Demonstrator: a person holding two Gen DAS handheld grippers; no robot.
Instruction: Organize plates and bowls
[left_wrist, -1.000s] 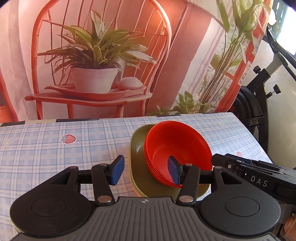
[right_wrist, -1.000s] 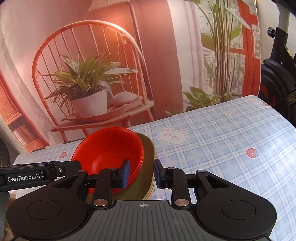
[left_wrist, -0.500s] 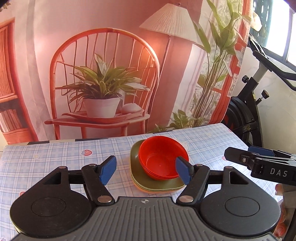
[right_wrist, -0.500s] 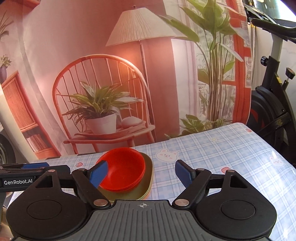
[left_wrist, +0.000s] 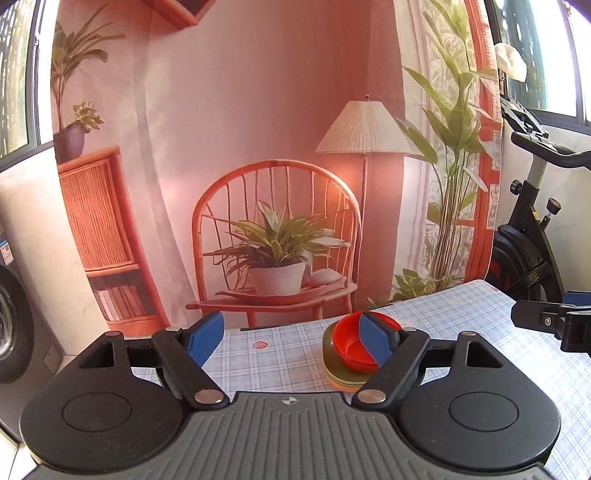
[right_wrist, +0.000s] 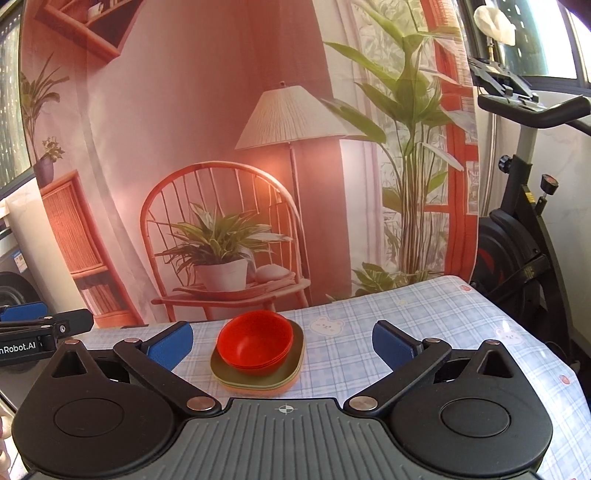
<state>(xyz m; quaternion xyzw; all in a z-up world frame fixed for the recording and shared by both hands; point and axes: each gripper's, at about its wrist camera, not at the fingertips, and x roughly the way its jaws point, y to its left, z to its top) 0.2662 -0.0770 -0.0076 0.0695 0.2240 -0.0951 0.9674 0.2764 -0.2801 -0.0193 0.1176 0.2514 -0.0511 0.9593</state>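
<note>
A nest of red bowls (right_wrist: 255, 341) sits in a stack of olive-green plates (right_wrist: 258, 378) with an orange one at the bottom, on the table. The left wrist view shows the same bowls (left_wrist: 349, 343) and plates (left_wrist: 336, 373) partly behind my right-hand pad. My left gripper (left_wrist: 290, 338) hangs above and short of the stack, its jaws opening with nothing between them. My right gripper (right_wrist: 282, 343) is likewise back from the stack, its jaws opening wide and empty. Each gripper's tip also shows at the edge of the other's view.
The table wears a blue checked cloth (right_wrist: 406, 332) with bear and strawberry prints. A printed backdrop (right_wrist: 221, 184) hangs right behind its far edge. An exercise bike (right_wrist: 524, 266) stands to the right, and a washing machine (left_wrist: 11, 332) to the left.
Both grippers have drawn back and up from the stack, which now looks small and far. Both pairs of jaws have spread, the right from narrow at the plate rim to wide.
</note>
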